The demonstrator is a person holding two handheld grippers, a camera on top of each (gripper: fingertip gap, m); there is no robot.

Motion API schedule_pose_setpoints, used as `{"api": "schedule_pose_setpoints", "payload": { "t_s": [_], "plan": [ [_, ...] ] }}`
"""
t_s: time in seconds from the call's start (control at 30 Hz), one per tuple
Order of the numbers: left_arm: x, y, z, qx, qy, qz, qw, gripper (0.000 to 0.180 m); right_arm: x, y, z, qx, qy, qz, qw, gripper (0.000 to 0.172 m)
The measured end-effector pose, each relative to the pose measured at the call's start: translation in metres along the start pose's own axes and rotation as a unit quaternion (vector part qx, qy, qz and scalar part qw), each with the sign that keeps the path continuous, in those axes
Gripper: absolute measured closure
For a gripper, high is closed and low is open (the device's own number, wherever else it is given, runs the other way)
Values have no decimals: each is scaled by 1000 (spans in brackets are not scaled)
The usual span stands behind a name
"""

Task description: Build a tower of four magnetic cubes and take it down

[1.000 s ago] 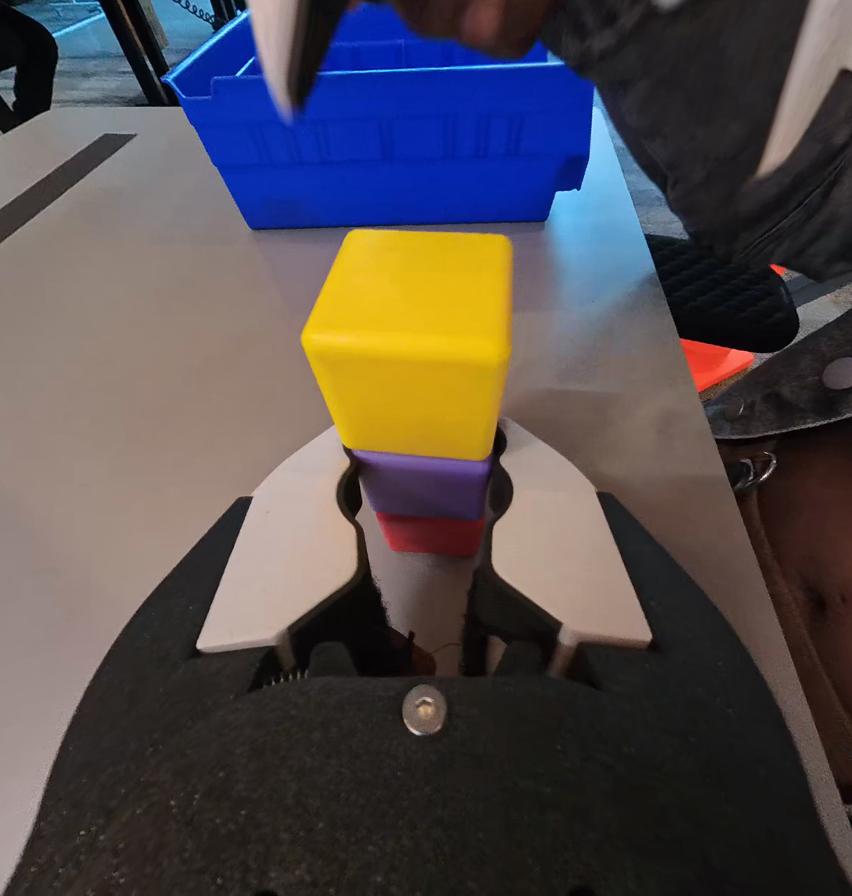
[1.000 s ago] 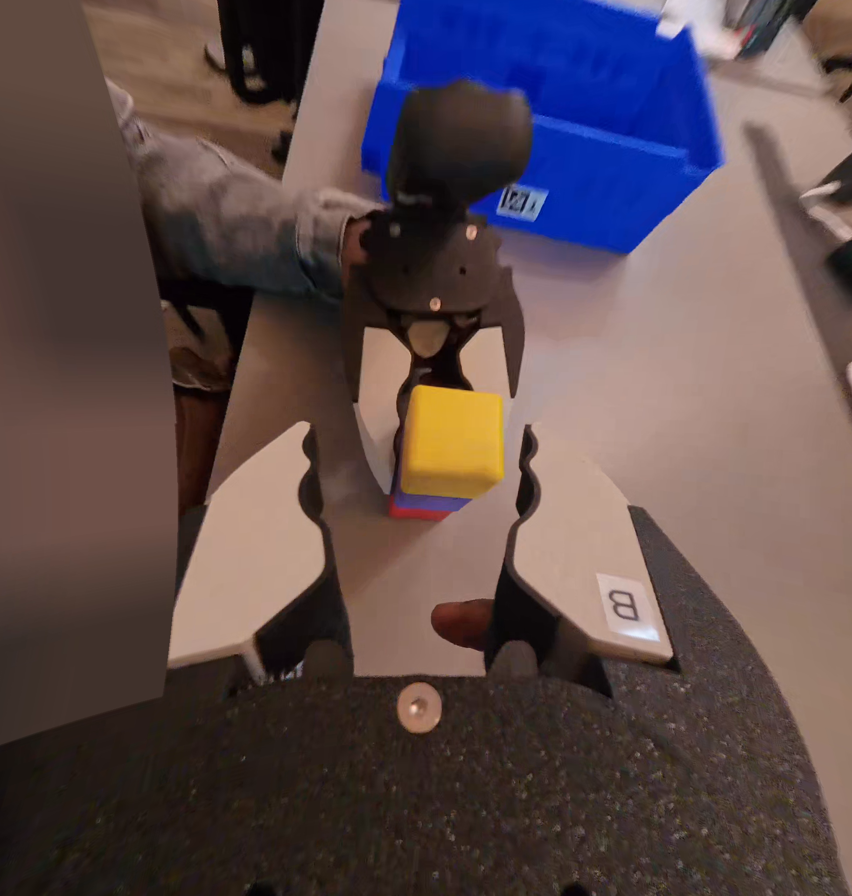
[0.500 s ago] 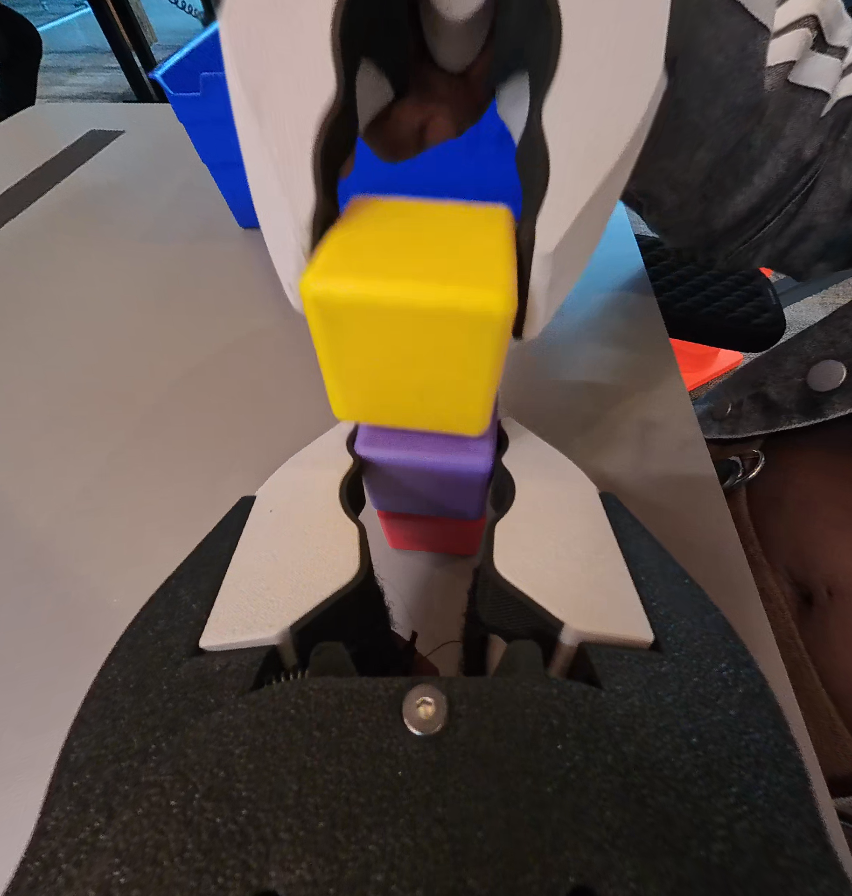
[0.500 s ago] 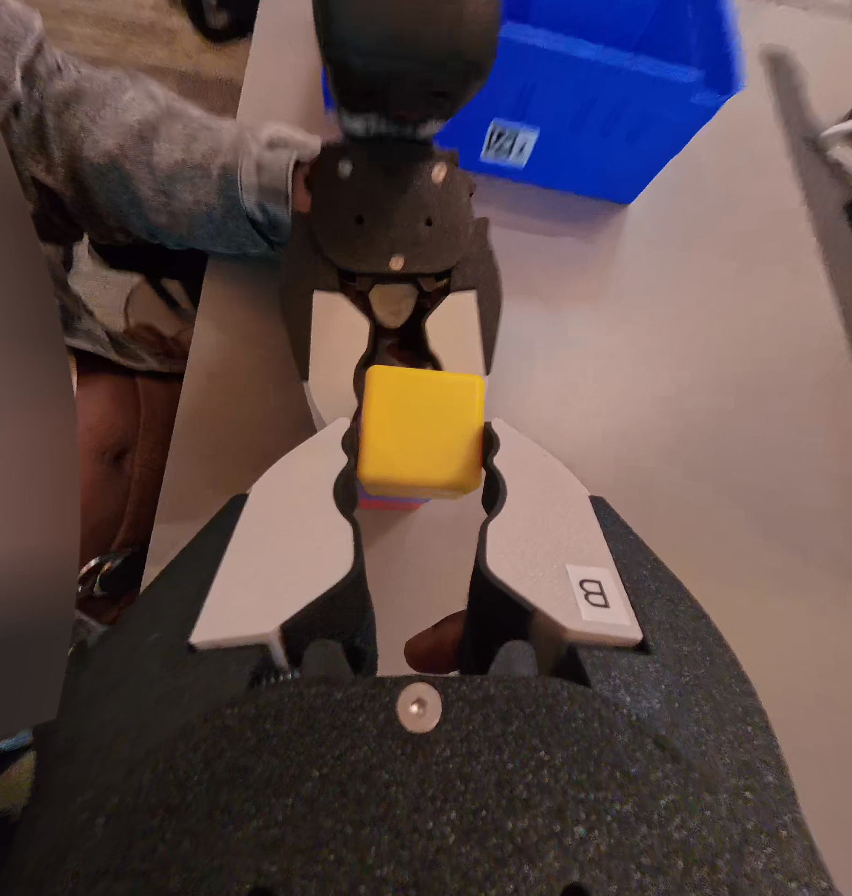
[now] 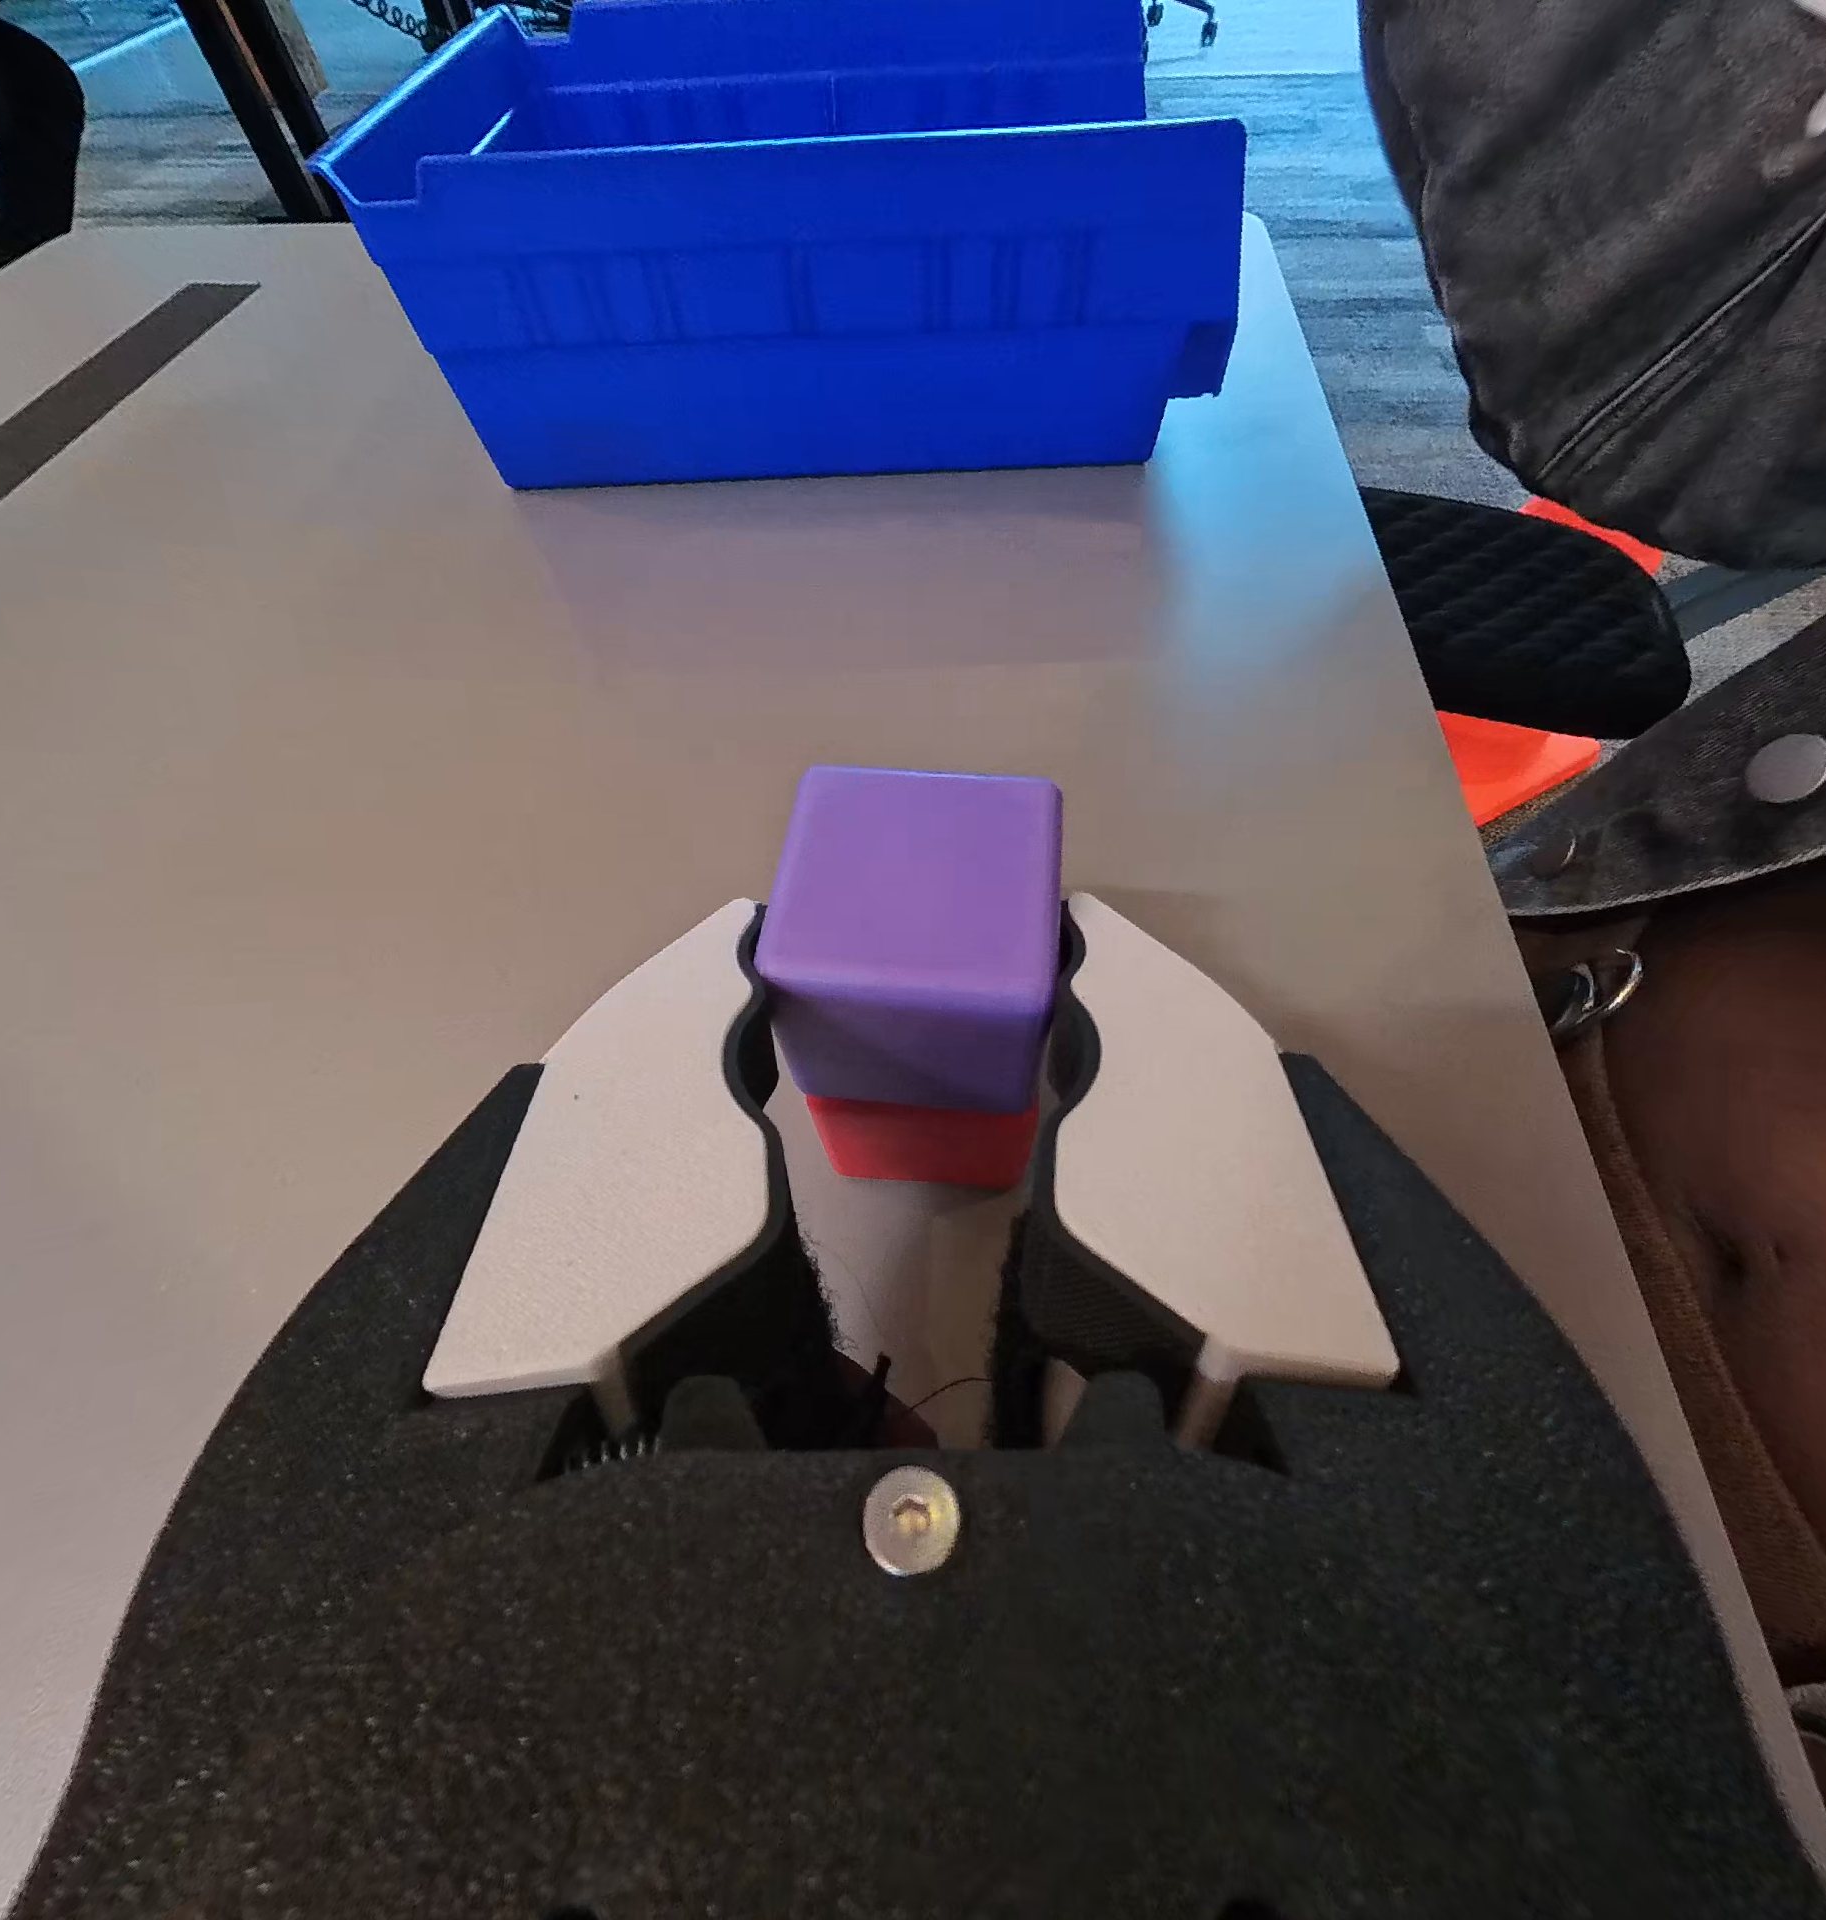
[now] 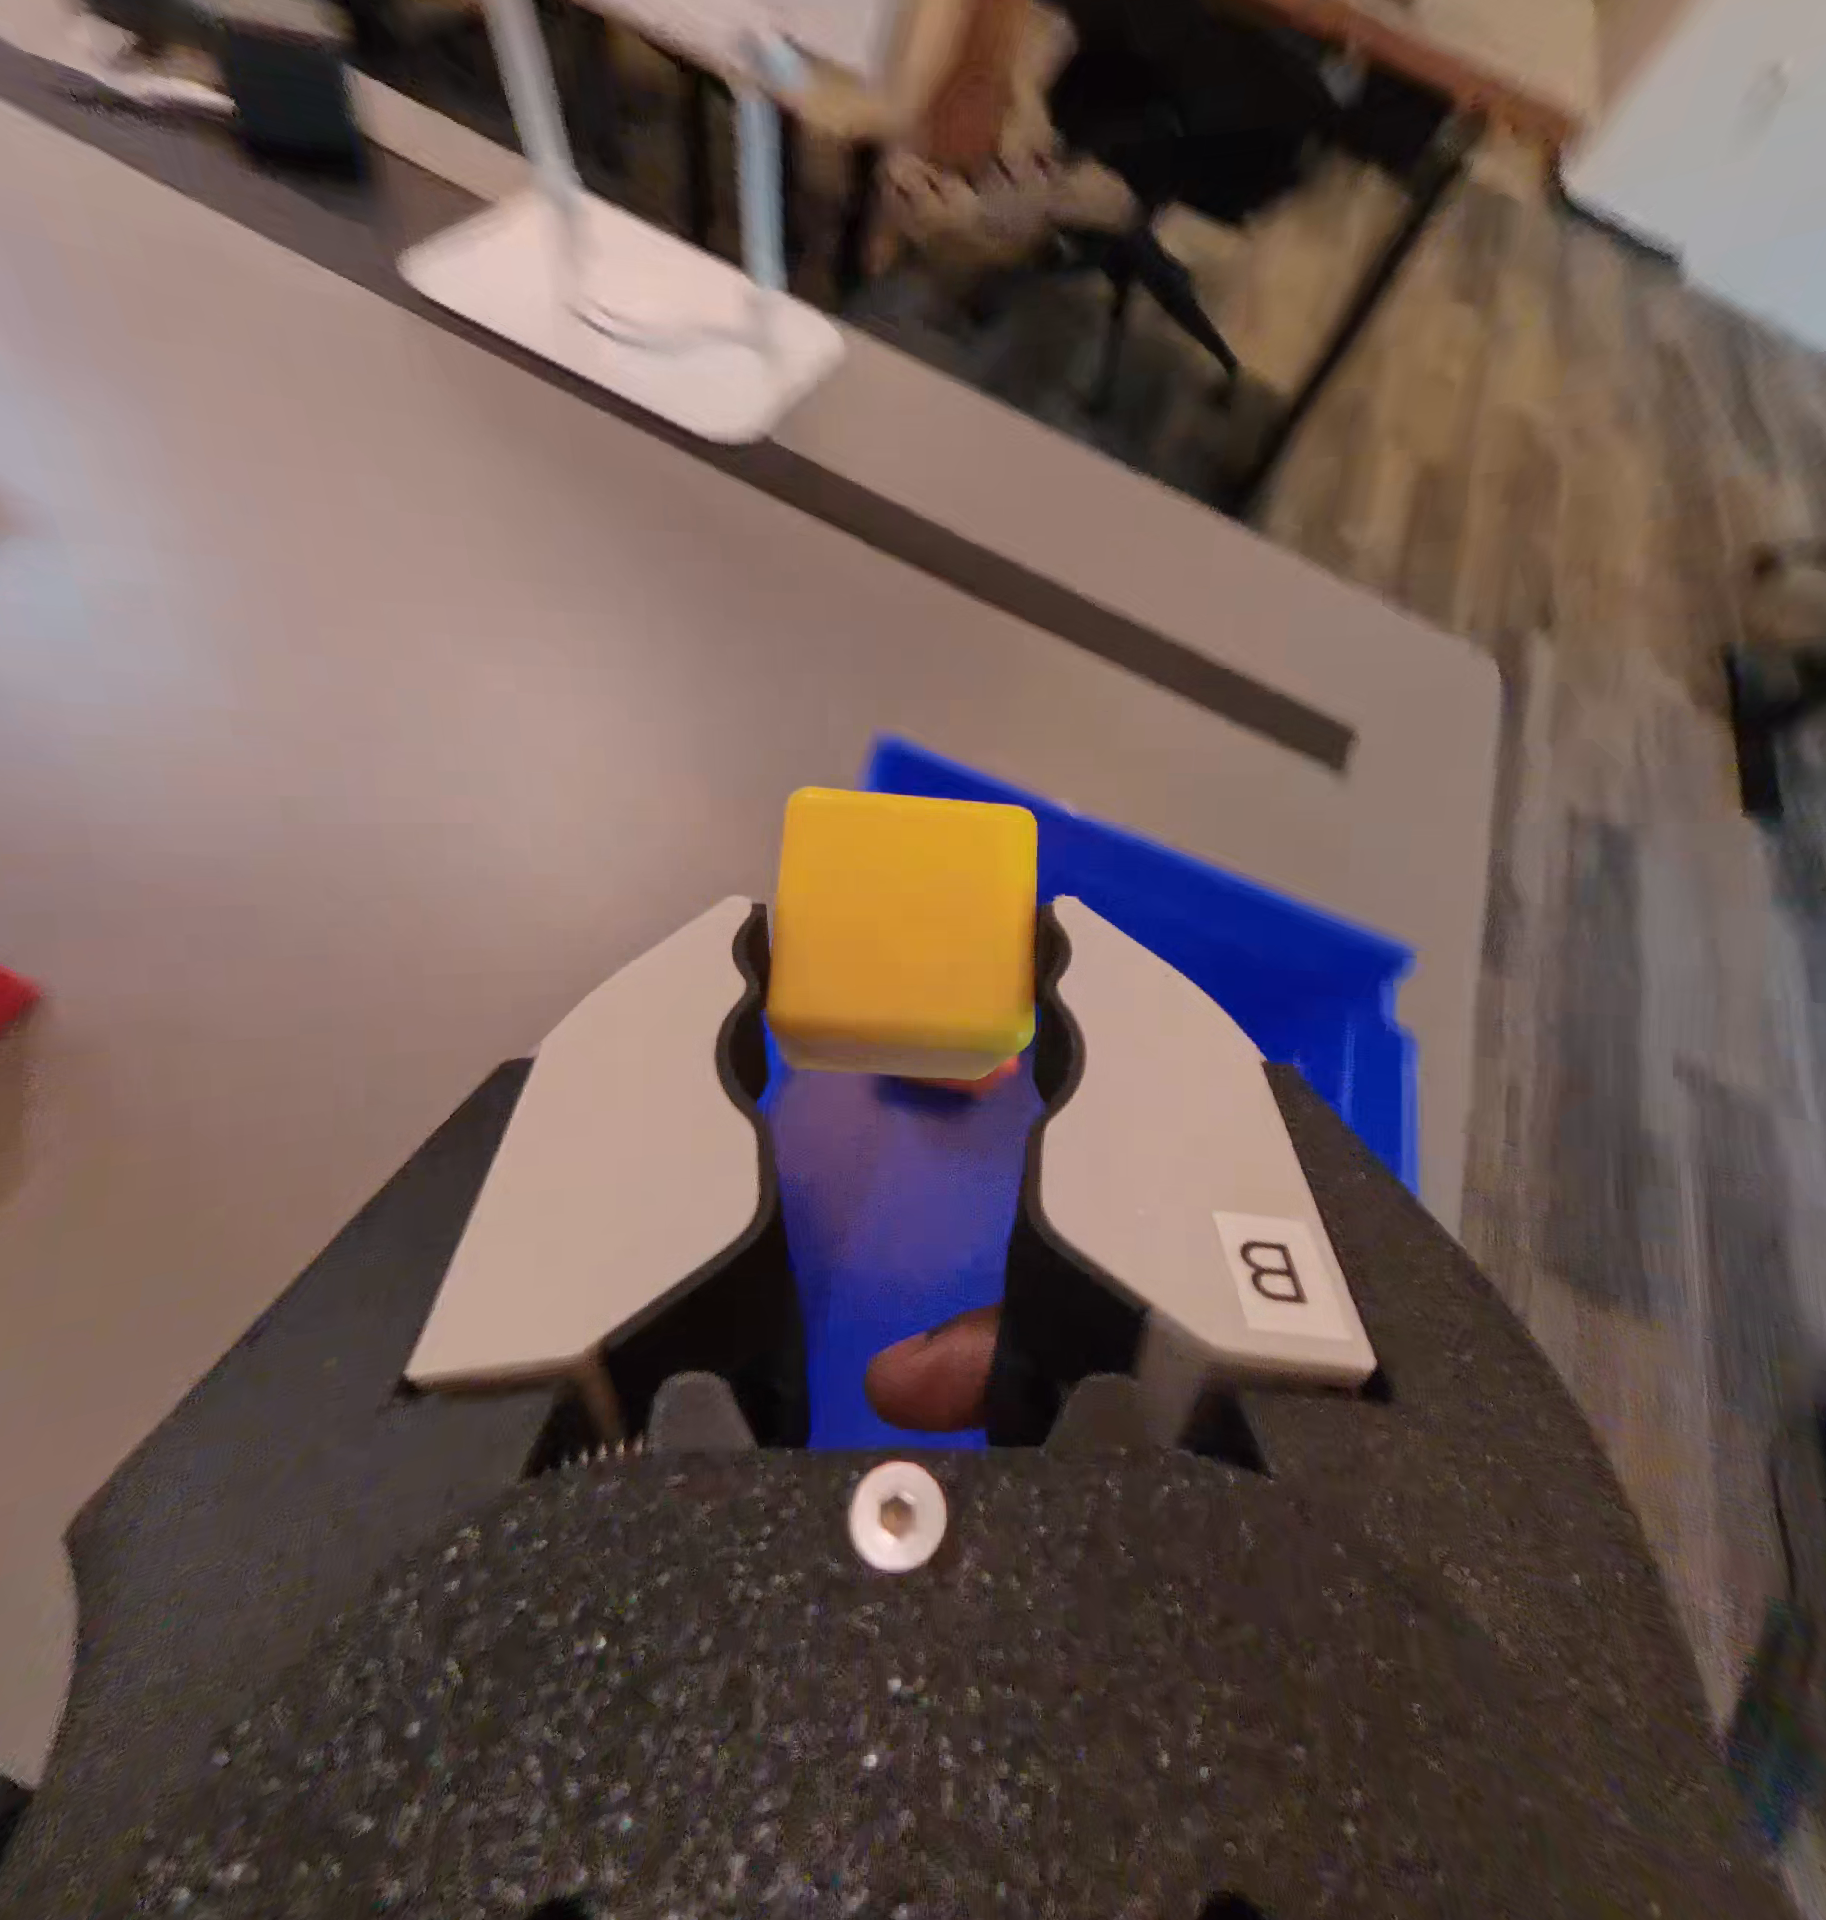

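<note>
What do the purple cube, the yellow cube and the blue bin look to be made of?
Purple cube: probably moulded plastic, a smooth matte-satin skin, rounded edges, uniform colour. Yellow cube, gripped in the right gripper: seemingly the same plastic, with a soft sheen along its rounded lower edge. Blue bin: rigid moulded plastic, slightly glossy, with thin walls, ribs and a stepped rim.

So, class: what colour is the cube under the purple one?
Red cube, seen best in the left wrist view.

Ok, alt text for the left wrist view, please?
The left tool grips a purple cube stacked on a red cube on a grey table. A blue bin stands beyond.
</note>
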State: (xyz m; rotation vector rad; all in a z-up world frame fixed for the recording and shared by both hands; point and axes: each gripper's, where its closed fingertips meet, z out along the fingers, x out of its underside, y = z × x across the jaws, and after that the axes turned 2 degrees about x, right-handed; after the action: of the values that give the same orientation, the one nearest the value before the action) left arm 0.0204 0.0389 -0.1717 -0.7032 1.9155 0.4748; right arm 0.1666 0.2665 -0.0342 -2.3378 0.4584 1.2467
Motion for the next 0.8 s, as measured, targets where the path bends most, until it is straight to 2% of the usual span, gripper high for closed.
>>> {"api": "schedule_pose_setpoints", "payload": {
  "t_s": [0.17, 0.33, 0.57, 0.77, 0.8],
  "plan": [
    [0, 0, 0, 2, -1, 1, 1000, 130, 93, -53, 30, 58, 118, 84, 988, 123],
    [0, 0, 0, 3, -1, 3, 1000, 130, 150, -74, 55, 81, 190, 112, 972, 123],
    [0, 0, 0, 4, -2, 3, 1000, 130, 171, -77, 73, 73, 206, 117, 969, 123],
    [0, 0, 0, 4, -2, 3, 1000, 130, 184, -74, 74, 63, 242, 103, 963, 122],
    [0, 0, 0, 5, -2, 4, 1000, 130, 184, -75, 73, 66, 243, 101, 963, 116]
  ]
}}
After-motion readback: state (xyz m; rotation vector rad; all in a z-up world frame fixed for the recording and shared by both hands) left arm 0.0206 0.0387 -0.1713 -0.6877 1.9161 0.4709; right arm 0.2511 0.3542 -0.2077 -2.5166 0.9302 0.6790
